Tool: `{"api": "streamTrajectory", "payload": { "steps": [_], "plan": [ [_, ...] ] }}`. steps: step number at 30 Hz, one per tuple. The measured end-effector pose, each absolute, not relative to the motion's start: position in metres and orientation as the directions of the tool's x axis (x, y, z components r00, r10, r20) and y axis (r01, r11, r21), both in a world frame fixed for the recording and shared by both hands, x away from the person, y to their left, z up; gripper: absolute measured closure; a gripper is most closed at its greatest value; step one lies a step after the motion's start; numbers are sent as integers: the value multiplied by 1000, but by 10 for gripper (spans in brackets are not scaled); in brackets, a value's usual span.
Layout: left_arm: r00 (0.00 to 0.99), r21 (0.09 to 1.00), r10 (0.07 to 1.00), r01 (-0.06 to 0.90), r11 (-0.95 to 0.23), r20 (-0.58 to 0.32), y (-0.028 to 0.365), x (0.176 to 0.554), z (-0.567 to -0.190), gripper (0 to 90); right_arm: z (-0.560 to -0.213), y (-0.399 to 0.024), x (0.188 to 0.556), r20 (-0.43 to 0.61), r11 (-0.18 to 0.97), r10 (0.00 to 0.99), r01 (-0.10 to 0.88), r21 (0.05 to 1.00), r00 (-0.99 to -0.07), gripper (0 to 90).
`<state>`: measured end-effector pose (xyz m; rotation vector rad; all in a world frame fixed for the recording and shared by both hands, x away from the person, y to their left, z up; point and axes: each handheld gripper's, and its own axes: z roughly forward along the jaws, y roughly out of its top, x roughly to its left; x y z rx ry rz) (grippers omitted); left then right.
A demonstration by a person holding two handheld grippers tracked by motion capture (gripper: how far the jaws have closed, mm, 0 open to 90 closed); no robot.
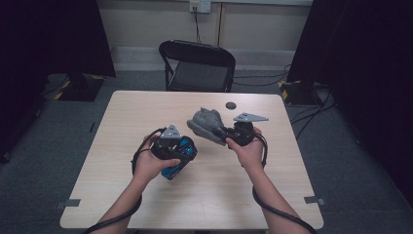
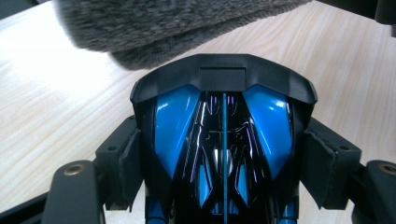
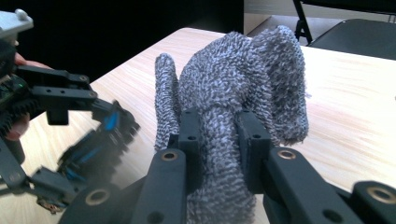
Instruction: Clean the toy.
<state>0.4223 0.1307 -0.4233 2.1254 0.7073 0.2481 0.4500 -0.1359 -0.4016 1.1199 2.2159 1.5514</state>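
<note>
My left gripper (image 1: 181,148) is shut on a glossy blue and black toy-like object (image 1: 171,171), lifted over the table's middle left. In the left gripper view its pads (image 2: 127,163) press both sides of the object (image 2: 173,121), with the grey cloth (image 2: 154,28) just beyond. My right gripper (image 1: 220,130) is shut on a fuzzy grey knitted cloth (image 1: 205,122) and points left. In the right gripper view the jaws (image 3: 218,135) pinch a bunched fold of the cloth (image 3: 243,74), which stands up above them. The blue object (image 3: 100,140) in the other gripper hangs at the left.
The light wooden table (image 1: 146,107) bears a small dark round thing (image 1: 230,105) near its far edge. A black folding chair (image 1: 197,66) stands behind the table. Dark curtains flank both sides, and cables lie on the floor at the right.
</note>
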Motion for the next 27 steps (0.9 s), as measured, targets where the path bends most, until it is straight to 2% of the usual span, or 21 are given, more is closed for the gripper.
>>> {"api": "streamTrajectory", "payload": {
  "steps": [13, 27],
  "plan": [
    [797, 783, 600, 419, -459, -75, 138, 426, -426, 256, -403, -108, 440, 245, 204, 613, 450, 870, -751, 749],
    [771, 786, 634, 431, -442, -66, 149, 430, -424, 255, -407, -101, 428, 244, 233, 565, 436, 869, -788, 750]
  ]
}}
